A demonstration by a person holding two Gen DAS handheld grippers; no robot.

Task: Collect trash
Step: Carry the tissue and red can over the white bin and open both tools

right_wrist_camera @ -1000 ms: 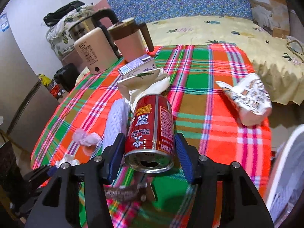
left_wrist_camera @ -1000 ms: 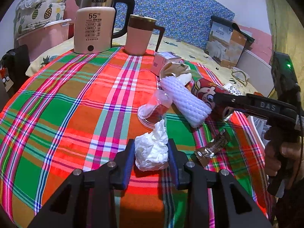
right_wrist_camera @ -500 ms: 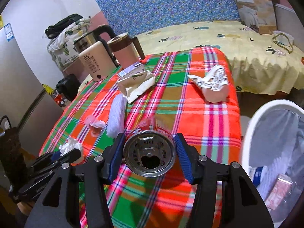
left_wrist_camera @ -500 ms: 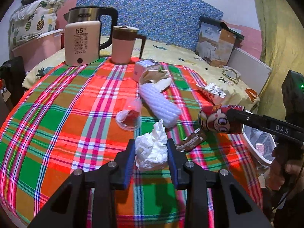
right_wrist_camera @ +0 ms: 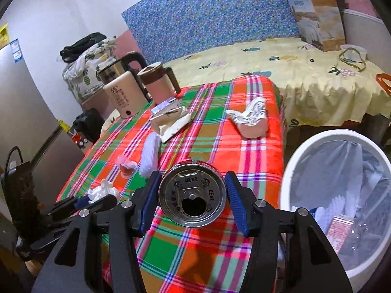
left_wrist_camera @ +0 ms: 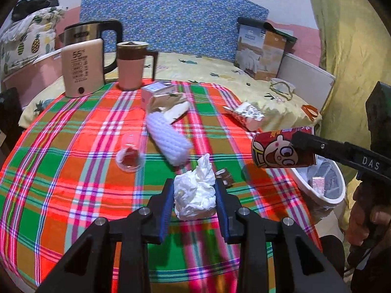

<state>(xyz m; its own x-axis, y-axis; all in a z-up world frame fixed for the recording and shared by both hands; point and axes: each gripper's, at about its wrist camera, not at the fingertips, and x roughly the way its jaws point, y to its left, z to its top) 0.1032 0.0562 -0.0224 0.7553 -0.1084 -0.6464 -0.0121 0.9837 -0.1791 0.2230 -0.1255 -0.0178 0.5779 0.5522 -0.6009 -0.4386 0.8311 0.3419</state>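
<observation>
Left gripper [left_wrist_camera: 194,201] pinching crumpled tissue [left_wrist_camera: 194,196], both pads pressed on it, held above plaid table [left_wrist_camera: 73,171] near its front edge. Right gripper [right_wrist_camera: 191,201] clamped on red can [right_wrist_camera: 192,199], open end facing camera, held on its side over table's right edge. In left view, can [left_wrist_camera: 283,150] at 3 o'clock of tissue, above white bin [left_wrist_camera: 325,195]. In right view, bin [right_wrist_camera: 317,146] at 3 o'clock of can, lined with bag, trash inside. Still on table: foam net [left_wrist_camera: 168,139] at 11 o'clock of tissue, plastic cup [left_wrist_camera: 129,156] at 10 o'clock lying on its side, small wrapper [left_wrist_camera: 224,175] just right of tissue, crushed packet [left_wrist_camera: 246,117] at 1 o'clock near far right edge, paper bag [left_wrist_camera: 168,105] and pink carton [left_wrist_camera: 154,92] at 12 o'clock. Kettle [left_wrist_camera: 83,61] and pink mug [left_wrist_camera: 132,67] upright at far left edge.
</observation>
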